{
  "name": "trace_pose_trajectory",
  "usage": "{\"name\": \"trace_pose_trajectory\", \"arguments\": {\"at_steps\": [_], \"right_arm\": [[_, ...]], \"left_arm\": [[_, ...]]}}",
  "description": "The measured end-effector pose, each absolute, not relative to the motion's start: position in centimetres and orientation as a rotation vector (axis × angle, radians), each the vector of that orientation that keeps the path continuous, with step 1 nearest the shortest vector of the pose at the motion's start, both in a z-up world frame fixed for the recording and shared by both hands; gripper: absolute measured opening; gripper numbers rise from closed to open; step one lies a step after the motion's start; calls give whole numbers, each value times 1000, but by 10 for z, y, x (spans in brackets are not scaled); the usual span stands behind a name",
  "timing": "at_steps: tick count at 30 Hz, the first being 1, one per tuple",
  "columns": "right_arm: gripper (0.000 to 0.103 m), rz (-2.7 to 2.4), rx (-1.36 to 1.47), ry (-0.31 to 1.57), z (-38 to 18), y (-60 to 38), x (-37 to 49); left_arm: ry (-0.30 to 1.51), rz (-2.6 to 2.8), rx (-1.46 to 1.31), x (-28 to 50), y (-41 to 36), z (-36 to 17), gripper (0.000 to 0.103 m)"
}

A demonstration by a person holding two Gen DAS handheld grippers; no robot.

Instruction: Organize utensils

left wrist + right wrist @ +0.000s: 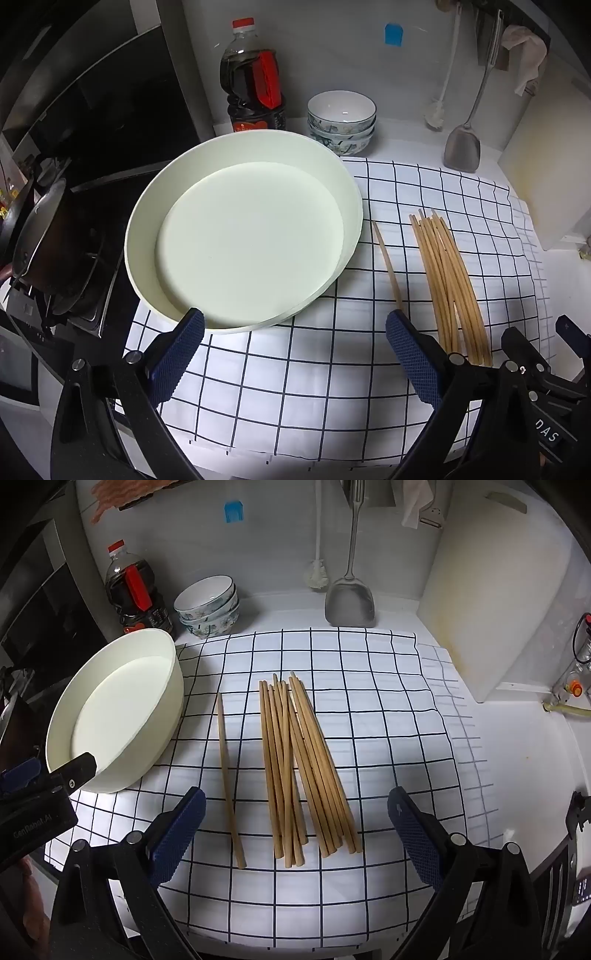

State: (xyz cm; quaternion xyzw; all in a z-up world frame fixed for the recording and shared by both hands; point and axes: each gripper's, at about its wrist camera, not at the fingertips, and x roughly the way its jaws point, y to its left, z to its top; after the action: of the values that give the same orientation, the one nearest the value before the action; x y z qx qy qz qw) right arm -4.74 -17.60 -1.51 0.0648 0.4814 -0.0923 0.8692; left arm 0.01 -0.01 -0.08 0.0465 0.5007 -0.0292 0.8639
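Note:
A bundle of several wooden chopsticks (306, 768) lies on the white checked cloth (388, 709), with one single chopstick (229, 775) apart to its left. In the left wrist view the bundle (448, 284) and the single chopstick (388, 262) lie right of a round white tray (147, 221). My right gripper (295, 816) hangs open above the near ends of the chopsticks, nothing between its blue pads. My left gripper (293, 339) stands open over the cloth at the tray's near rim. The white tray (159, 716) holds nothing.
Stacked patterned bowls (208, 603) and a dark sauce bottle (135, 594) stand at the back. A metal spatula (349, 598), a white brush (317, 574) and a cutting board (495, 602) lean on the walls. A stove with a pot (40, 240) is left.

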Motion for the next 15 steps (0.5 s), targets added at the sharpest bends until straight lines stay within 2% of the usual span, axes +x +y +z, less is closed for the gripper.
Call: {"name": "trace_pose_trajectory", "arguments": {"at_steps": [15], "right_arm": [[94,-188,141,1004,-15,-176,-48]], "left_arm": [[1054,-52,97,2,5,2,97]]}}
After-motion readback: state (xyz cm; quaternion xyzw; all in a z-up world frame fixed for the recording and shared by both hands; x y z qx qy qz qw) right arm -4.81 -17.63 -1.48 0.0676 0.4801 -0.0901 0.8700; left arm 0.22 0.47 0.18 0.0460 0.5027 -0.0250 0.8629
